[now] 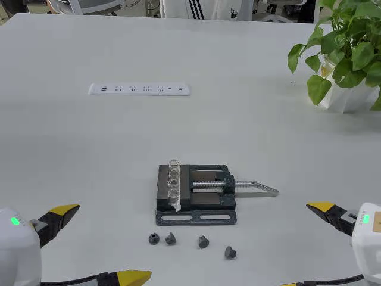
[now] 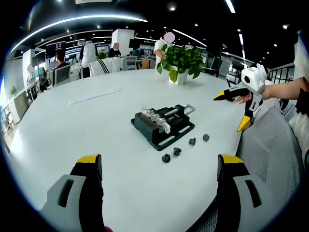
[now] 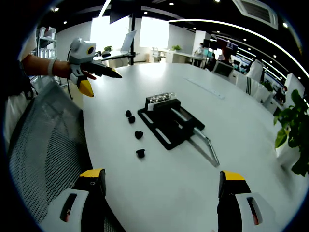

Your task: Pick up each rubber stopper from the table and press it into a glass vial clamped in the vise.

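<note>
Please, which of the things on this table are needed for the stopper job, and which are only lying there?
Needed for the job: four rubber stoppers in front of the vise; glass vials clamped in it; left gripper and right gripper, both open.

Only lying about: power strip; potted plant.

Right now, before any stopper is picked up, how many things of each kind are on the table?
rubber stoppers: 4
vise: 1
power strip: 1
potted plant: 1
glass vials: a row in the vise, too small to count
Total: 7, vials aside
</note>
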`<state>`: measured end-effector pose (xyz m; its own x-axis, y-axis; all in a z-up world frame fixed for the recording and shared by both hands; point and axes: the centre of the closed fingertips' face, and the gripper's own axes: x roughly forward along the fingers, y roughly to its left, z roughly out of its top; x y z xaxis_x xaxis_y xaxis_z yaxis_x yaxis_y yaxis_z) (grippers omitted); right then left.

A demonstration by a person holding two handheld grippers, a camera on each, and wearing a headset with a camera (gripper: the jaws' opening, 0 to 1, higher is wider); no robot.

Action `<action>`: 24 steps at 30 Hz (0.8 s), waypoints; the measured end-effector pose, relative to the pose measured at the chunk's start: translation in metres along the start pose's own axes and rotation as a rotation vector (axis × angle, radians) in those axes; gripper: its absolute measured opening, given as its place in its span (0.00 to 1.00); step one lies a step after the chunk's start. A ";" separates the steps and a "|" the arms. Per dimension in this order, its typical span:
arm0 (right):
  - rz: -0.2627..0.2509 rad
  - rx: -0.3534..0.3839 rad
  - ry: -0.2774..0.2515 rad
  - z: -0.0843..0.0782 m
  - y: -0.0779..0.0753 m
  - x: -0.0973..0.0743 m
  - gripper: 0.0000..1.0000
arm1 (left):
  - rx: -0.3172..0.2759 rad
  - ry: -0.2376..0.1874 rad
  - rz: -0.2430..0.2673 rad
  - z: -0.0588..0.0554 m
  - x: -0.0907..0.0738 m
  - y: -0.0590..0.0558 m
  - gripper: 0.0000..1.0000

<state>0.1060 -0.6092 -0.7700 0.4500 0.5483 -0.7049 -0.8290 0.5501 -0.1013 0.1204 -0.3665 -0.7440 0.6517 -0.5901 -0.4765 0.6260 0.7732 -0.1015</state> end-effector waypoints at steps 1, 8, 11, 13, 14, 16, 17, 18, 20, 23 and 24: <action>0.012 -0.016 0.010 0.001 0.001 0.002 0.95 | 0.001 0.001 -0.002 0.000 0.000 0.000 0.99; 0.104 -0.138 0.038 0.015 0.013 0.021 0.75 | 0.001 0.006 -0.007 -0.003 0.000 -0.002 0.99; 0.140 -0.161 0.063 0.016 0.018 0.030 0.66 | -0.003 0.009 -0.010 -0.005 0.000 -0.004 0.99; 0.160 -0.187 0.092 0.014 0.022 0.036 0.59 | -0.007 0.009 -0.012 -0.006 0.000 -0.005 0.99; 0.171 -0.198 0.102 0.012 0.023 0.038 0.56 | -0.008 0.009 -0.013 -0.007 0.001 -0.006 0.99; 0.183 -0.217 0.109 0.012 0.026 0.043 0.50 | -0.011 0.010 -0.015 -0.007 0.001 -0.007 0.99; 0.191 -0.218 0.108 0.012 0.028 0.046 0.47 | -0.013 0.012 -0.015 -0.008 0.001 -0.008 0.99; 0.197 -0.211 0.110 0.013 0.029 0.047 0.45 | -0.014 0.012 -0.016 -0.008 0.001 -0.008 0.99; 0.209 -0.208 0.116 0.012 0.031 0.051 0.41 | -0.017 0.014 -0.018 -0.008 0.002 -0.011 0.99; 0.218 -0.224 0.135 0.008 0.034 0.055 0.32 | -0.017 0.018 -0.022 -0.010 0.002 -0.012 0.99; 0.224 -0.234 0.142 0.006 0.035 0.057 0.29 | -0.017 0.019 -0.022 -0.010 0.002 -0.012 0.99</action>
<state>0.1045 -0.5548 -0.8092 0.2114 0.5372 -0.8165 -0.9629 0.2576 -0.0798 0.1094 -0.3749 -0.7528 0.6293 -0.6031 -0.4901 0.6328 0.7638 -0.1274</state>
